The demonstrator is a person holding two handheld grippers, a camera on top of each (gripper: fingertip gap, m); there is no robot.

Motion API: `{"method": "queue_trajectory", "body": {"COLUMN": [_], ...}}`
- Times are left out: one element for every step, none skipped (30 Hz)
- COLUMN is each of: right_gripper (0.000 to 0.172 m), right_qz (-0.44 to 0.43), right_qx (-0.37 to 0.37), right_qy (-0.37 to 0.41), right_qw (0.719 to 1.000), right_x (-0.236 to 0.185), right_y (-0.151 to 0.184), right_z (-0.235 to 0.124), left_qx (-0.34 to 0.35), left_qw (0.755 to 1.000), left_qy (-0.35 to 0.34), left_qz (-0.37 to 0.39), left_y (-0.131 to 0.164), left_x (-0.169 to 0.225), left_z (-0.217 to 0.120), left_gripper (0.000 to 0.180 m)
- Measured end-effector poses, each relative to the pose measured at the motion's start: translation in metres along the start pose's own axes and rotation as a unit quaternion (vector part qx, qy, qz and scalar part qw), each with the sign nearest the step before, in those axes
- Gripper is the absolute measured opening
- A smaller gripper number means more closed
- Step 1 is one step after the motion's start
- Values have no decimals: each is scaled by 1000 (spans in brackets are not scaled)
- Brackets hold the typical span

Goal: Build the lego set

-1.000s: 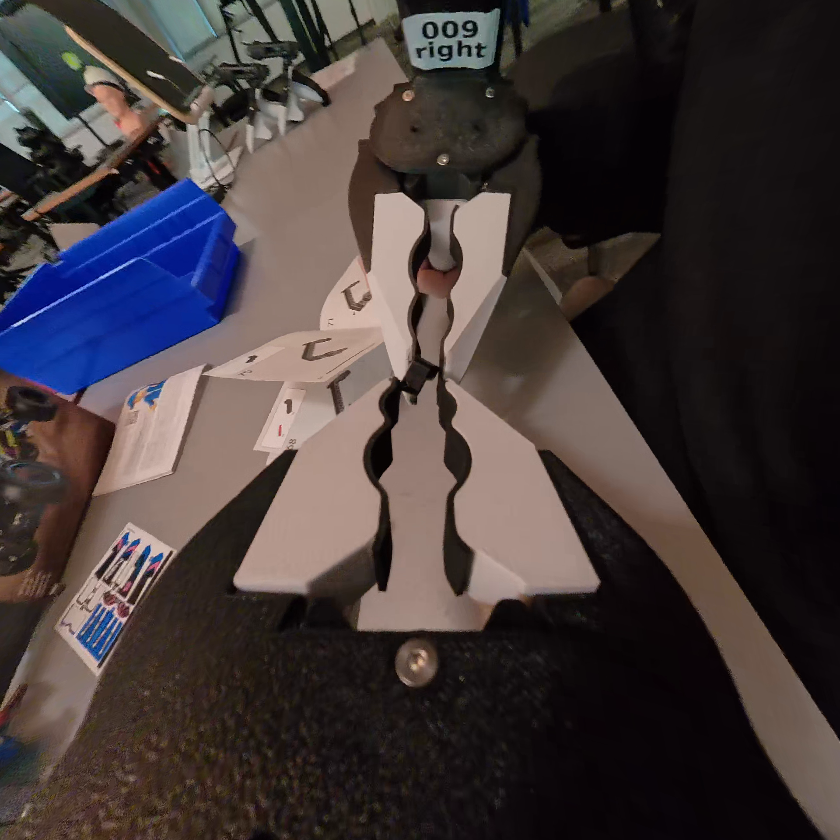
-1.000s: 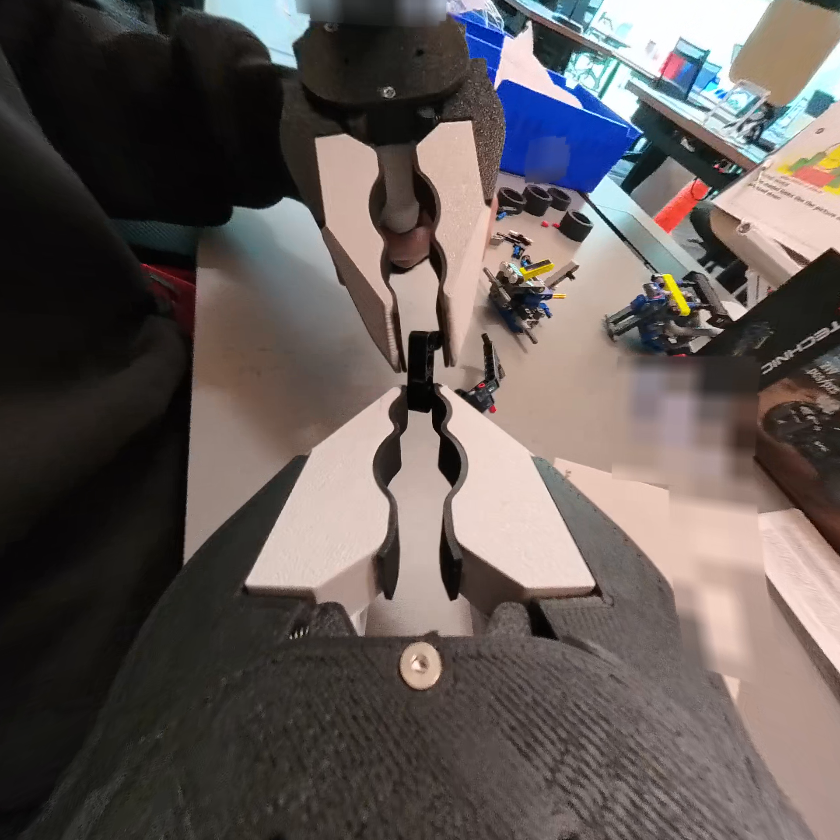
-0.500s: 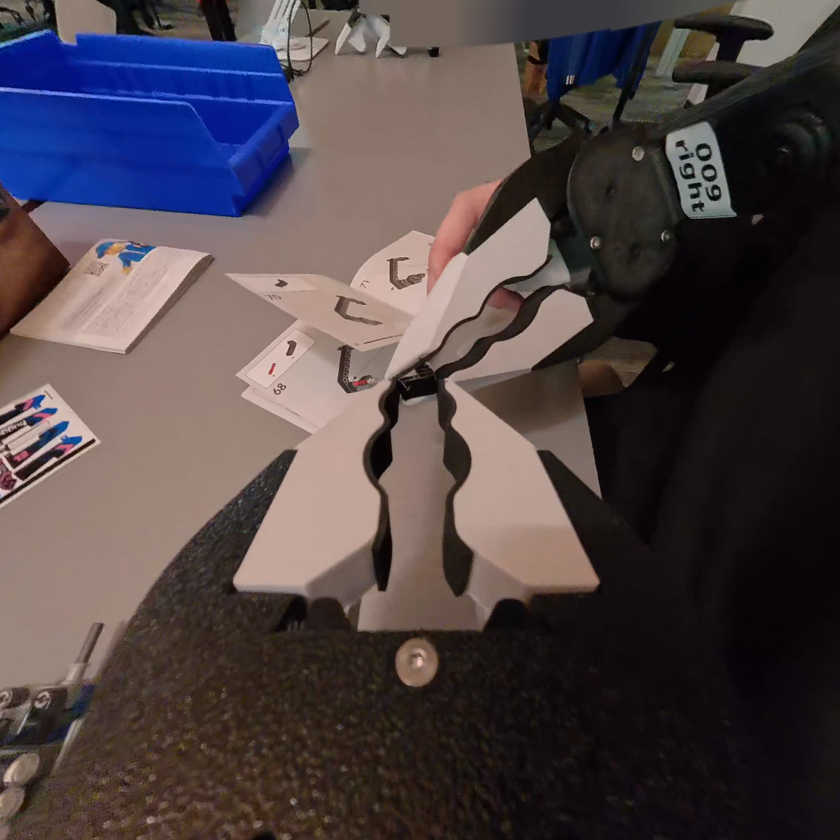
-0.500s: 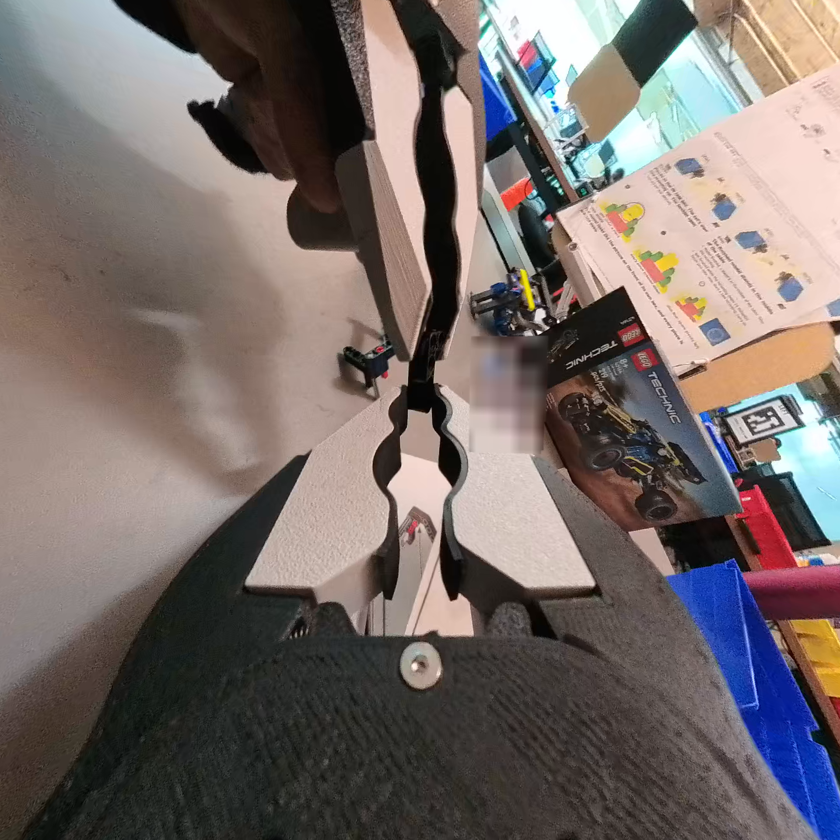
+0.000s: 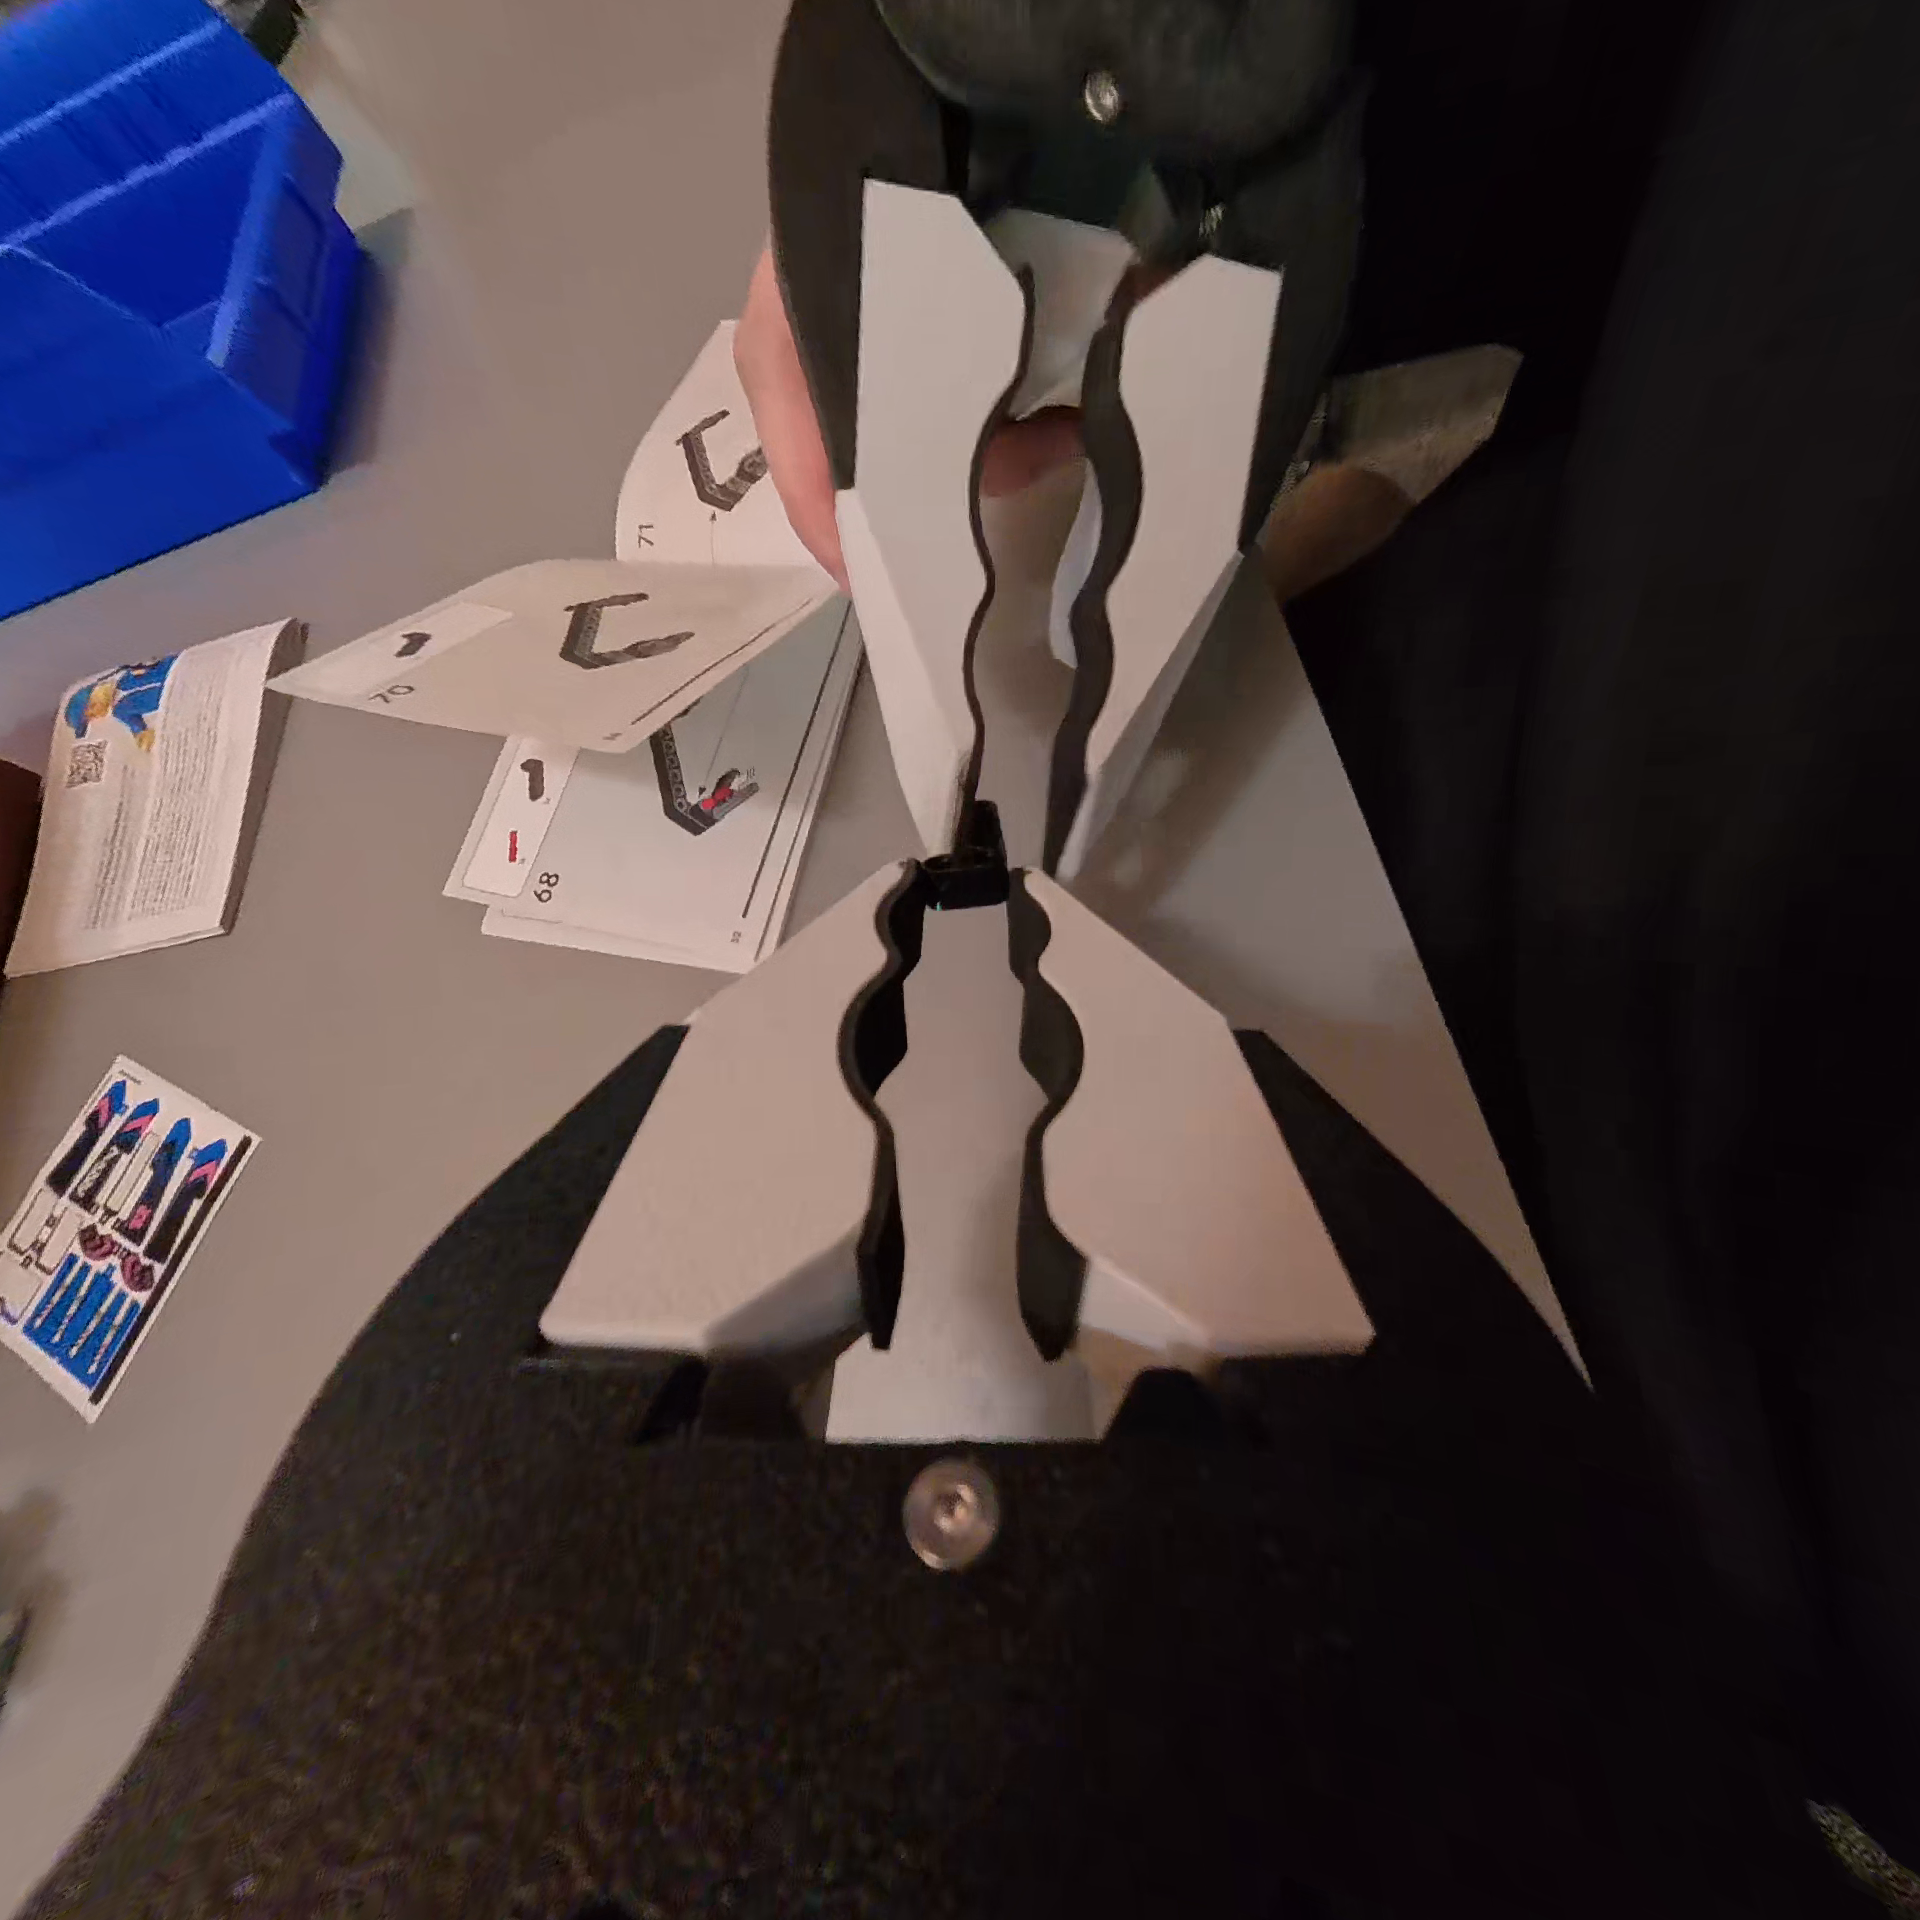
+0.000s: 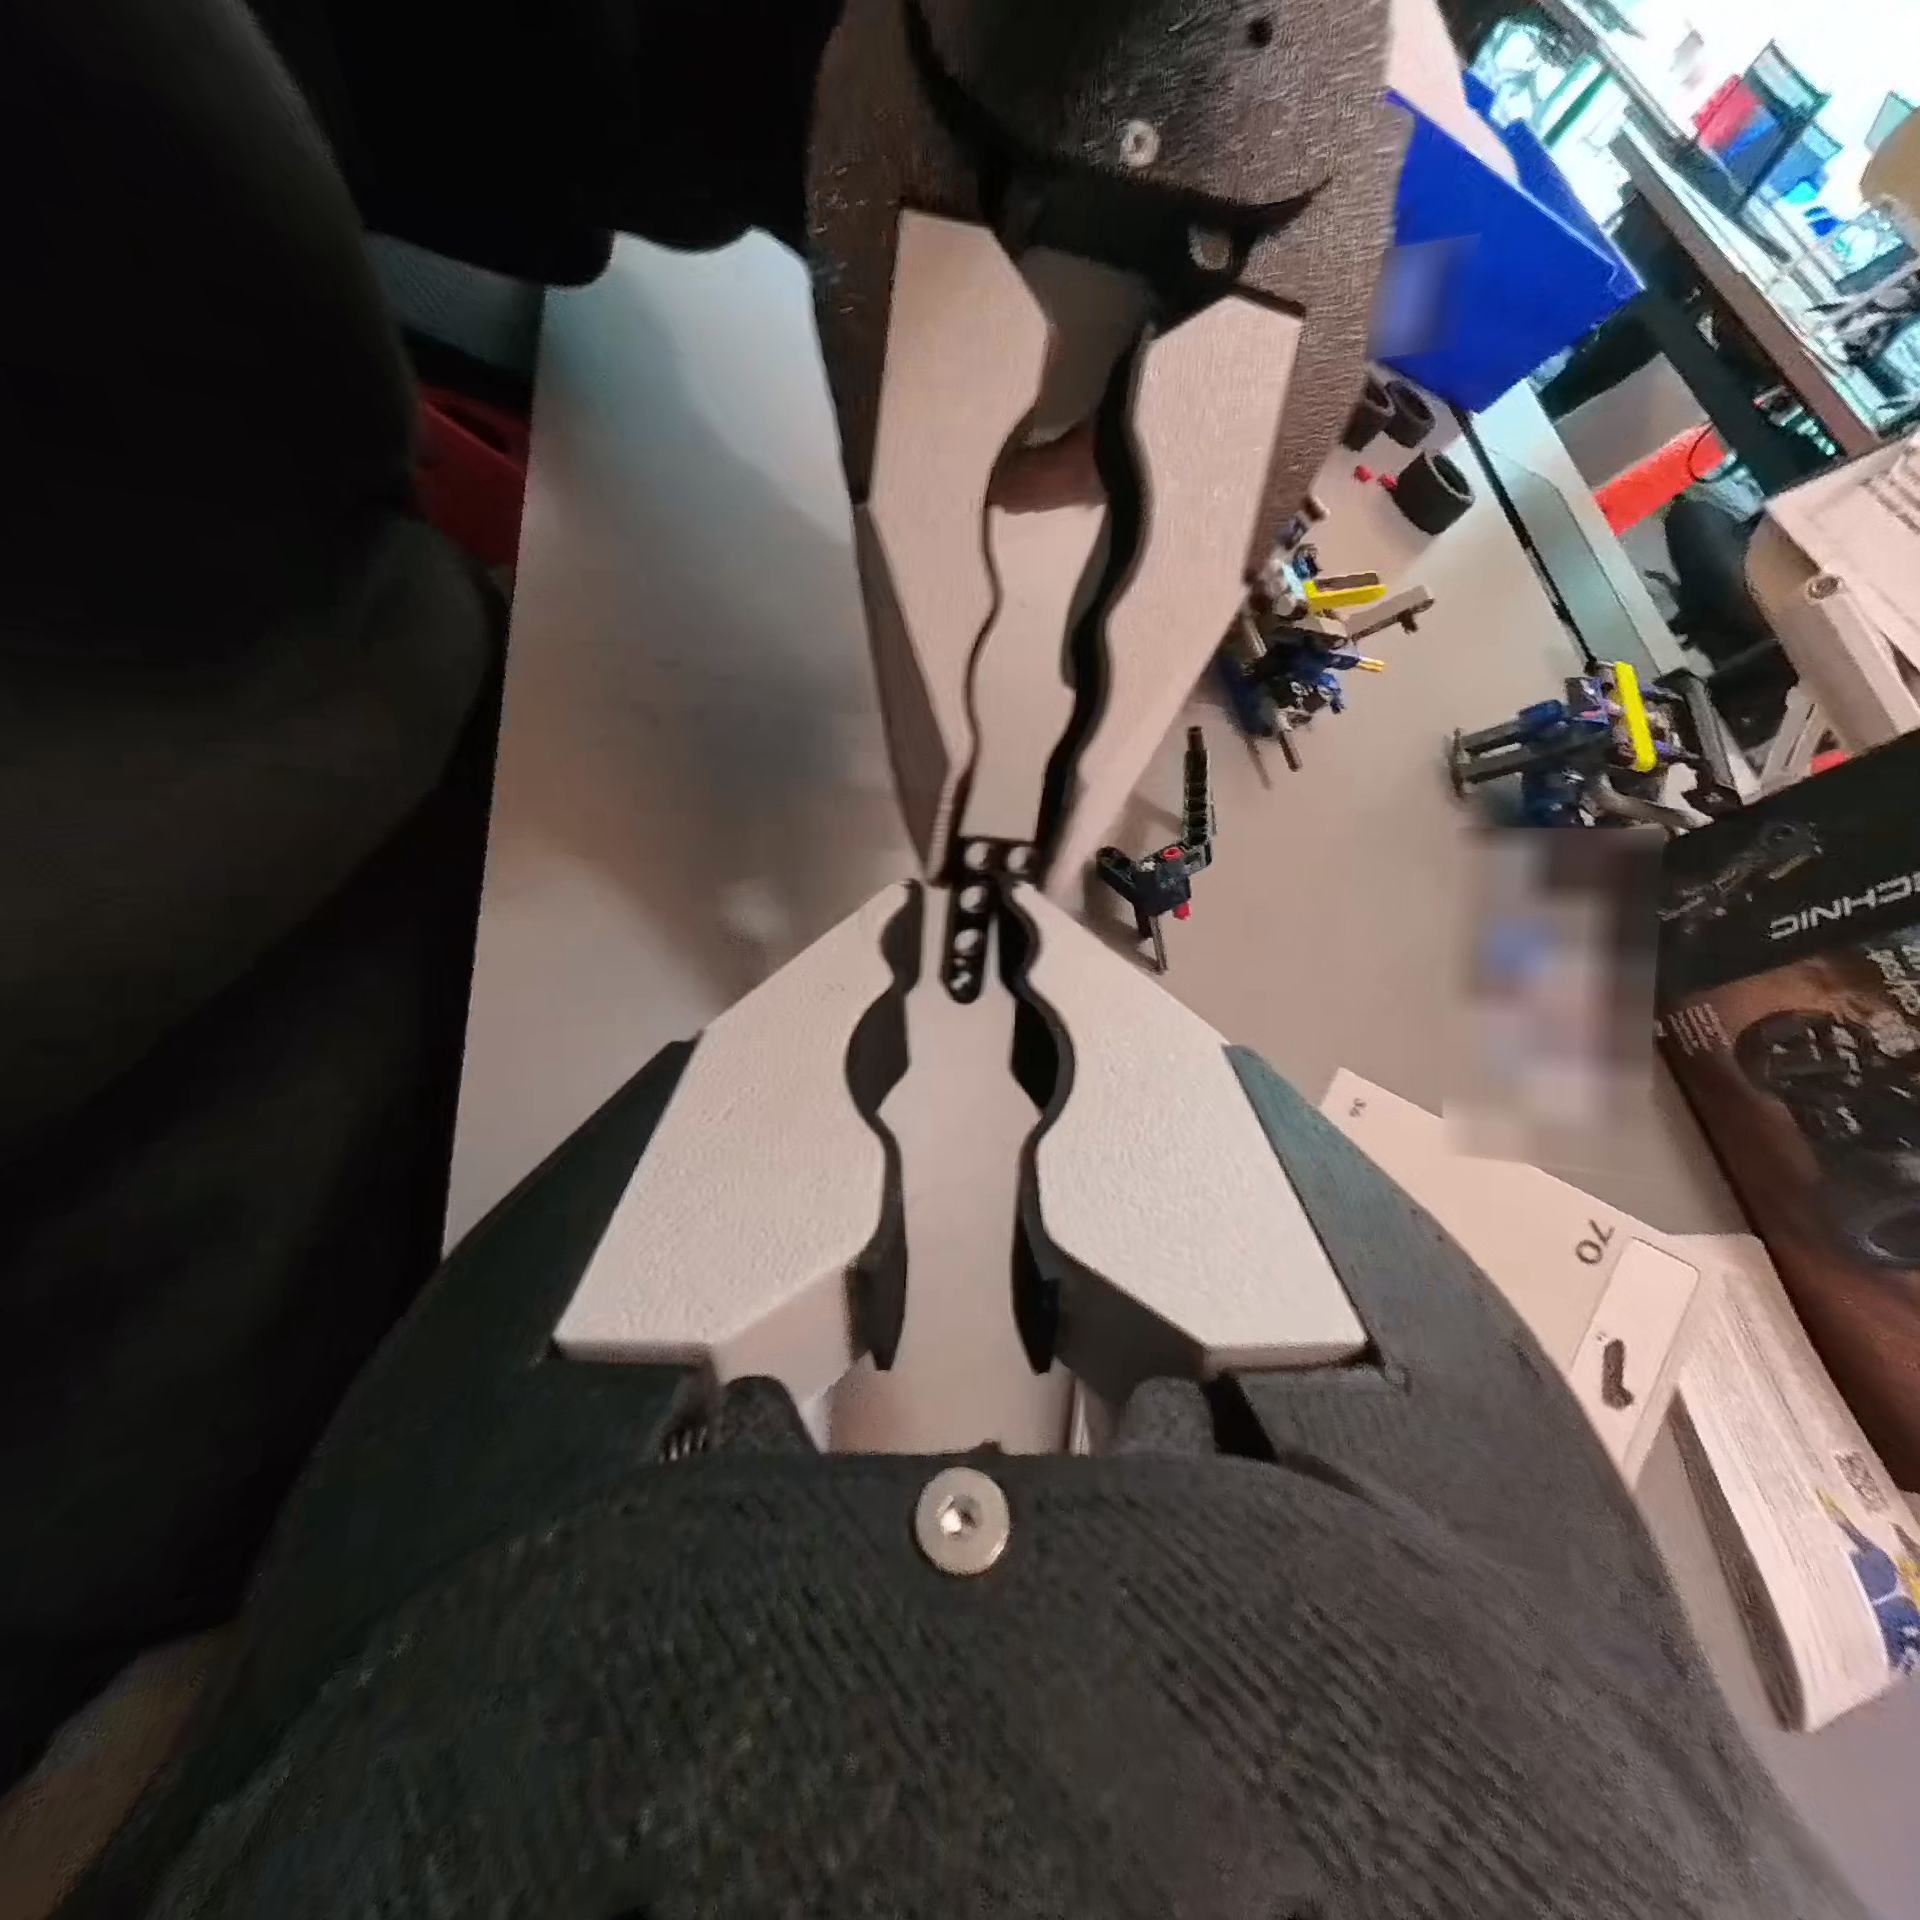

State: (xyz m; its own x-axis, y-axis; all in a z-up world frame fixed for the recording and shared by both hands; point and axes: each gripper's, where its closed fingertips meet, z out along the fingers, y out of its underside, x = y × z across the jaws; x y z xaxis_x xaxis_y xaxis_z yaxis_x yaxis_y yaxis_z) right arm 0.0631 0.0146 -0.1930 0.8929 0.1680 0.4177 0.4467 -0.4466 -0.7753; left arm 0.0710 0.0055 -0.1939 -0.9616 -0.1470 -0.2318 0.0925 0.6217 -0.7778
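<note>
Left gripper is pinching the short end of the black L-shaped beam above the tabletop while the right gripper is clamping its long arm, fingers closed, so both should be keeping square and steady

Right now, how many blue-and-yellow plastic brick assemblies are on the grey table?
2. One blue-and-yellow plastic brick assembly sits mid-table; the other is to its right, near the dark printed cardboard box. The blurred patch may hide more.
</note>
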Motion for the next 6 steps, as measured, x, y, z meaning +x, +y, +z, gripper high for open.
{"method": "queue_trajectory", "body": {"right_gripper": [8, 7, 7, 6, 6, 6], "right_qz": [5, 5, 3, 0, -2, -5], "right_qx": [-4, -10, -10, -9, -7, -3], "right_qy": [-1, 6, 10, 11, 14, 20], "right_qw": [1000, 1000, 1000, 1000, 1000, 1000], "right_x": [1, 3, 4, 4, 4, 6], "right_y": [2, 5, 6, 6, 6, 5], "right_z": [0, 1, 3, 4, 4, 4], "left_qx": [1, -1, -1, 1, 4, 11], "left_qw": [1000, 1000, 1000, 1000, 1000, 999], "left_qy": [0, -5, -8, -8, -9, -15], "left_qz": [-1, -5, -9, -13, -19, -27], "left_y": [0, 1, 2, 3, 3, 3], "left_x": [1, -1, -2, -2, -2, -3], "left_z": [1, 2, 2, 2, 2, 1], "left_gripper": [12, 13, 13, 12, 12, 12]}}
